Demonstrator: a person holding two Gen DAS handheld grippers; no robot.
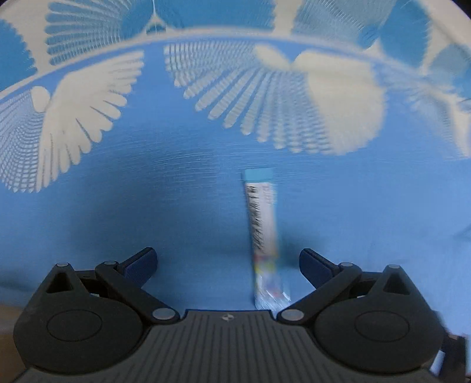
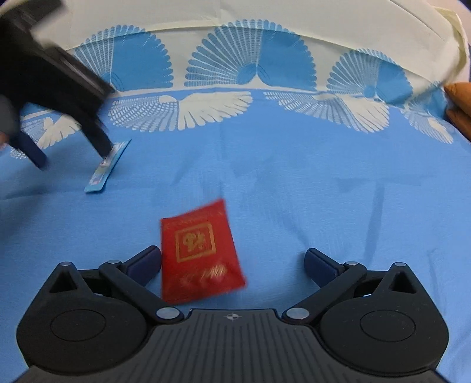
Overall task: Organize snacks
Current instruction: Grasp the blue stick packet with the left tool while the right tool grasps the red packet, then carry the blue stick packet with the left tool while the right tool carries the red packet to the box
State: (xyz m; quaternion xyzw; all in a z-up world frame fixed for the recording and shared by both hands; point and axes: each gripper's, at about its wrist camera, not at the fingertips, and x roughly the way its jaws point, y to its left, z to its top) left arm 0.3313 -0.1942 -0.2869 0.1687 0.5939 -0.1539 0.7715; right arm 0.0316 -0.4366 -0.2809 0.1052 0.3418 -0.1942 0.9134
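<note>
A long thin stick sachet [image 1: 263, 238], white with a blue end, lies on the blue cloth between the open jaws of my left gripper [image 1: 228, 260], nearer the right finger. It also shows in the right wrist view [image 2: 107, 166], with the left gripper [image 2: 70, 147] over its far end. A red packet with gold print [image 2: 200, 253] lies flat between the open jaws of my right gripper [image 2: 232, 262], beside the left finger. Neither gripper holds anything.
The surface is a blue cloth with white and blue fan patterns [image 2: 241, 76] along the far side. A cream sheet [image 2: 294, 17] lies beyond it. An orange-brown object [image 2: 459, 103] sits at the right edge.
</note>
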